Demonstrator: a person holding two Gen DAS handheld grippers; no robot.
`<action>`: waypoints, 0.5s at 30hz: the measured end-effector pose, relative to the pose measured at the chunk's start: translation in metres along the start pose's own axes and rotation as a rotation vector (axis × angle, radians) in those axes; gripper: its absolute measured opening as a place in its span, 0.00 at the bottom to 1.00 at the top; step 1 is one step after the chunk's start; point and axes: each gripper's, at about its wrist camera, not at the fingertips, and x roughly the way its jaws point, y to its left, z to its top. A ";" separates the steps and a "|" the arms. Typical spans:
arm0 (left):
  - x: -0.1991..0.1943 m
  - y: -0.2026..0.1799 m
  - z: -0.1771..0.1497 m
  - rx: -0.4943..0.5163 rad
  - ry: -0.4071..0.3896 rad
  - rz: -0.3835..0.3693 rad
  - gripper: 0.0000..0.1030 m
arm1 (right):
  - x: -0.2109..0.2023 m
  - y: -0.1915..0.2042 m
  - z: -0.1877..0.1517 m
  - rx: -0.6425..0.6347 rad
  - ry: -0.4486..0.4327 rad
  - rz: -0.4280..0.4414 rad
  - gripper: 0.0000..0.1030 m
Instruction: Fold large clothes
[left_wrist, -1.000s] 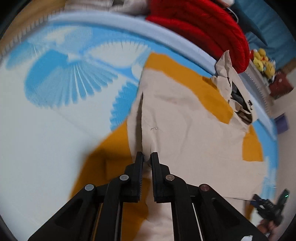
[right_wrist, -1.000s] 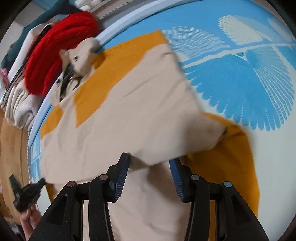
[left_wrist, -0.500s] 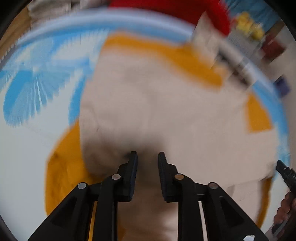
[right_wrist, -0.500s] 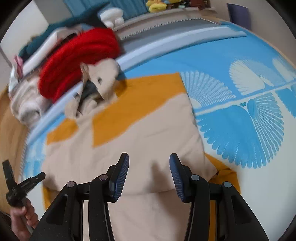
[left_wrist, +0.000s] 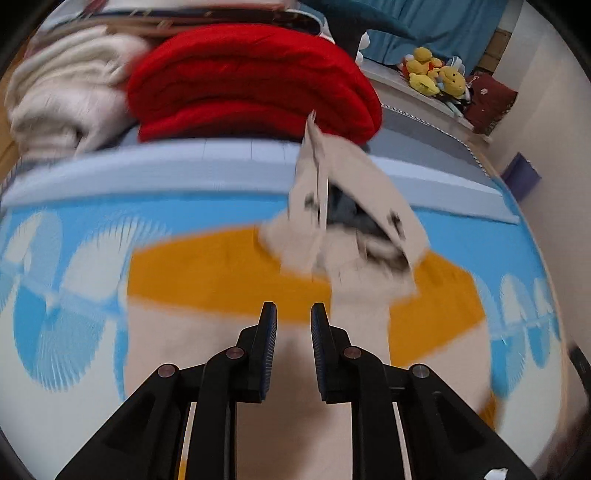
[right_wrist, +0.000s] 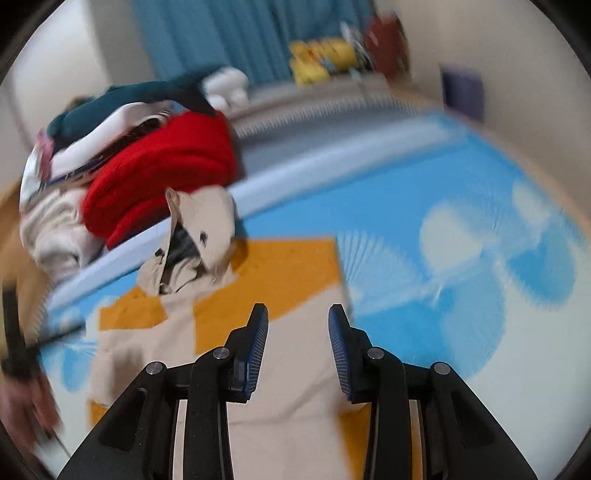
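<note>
Beige coat (left_wrist: 332, 369) flat on bed, below both empty hand-held grippers.

A bedroom in a home. A bed (left_wrist: 258, 206) fills the foreground, its blue-and-white printed cover edged by a pale blue border, with clothing heaped along its far side: a folded red knit (left_wrist: 251, 81), cream woollens (left_wrist: 62, 96) and a dark teal garment (right_wrist: 122, 103). Behind the bed runs a low ledge carrying yellow plush toys (left_wrist: 436, 75) and a dark red cushion (left_wrist: 489, 99), backed by a blue curtain (right_wrist: 221, 37) and plain pale walls (left_wrist: 554, 110).
</note>
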 end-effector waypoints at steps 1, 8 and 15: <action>0.011 -0.004 0.014 0.013 -0.010 0.018 0.15 | -0.005 -0.001 0.002 -0.032 -0.020 -0.027 0.34; 0.107 -0.012 0.114 -0.084 -0.022 -0.002 0.16 | -0.001 -0.002 0.011 -0.115 -0.053 -0.094 0.05; 0.184 -0.018 0.173 -0.214 -0.002 -0.046 0.51 | 0.029 -0.015 0.008 -0.043 0.022 -0.074 0.08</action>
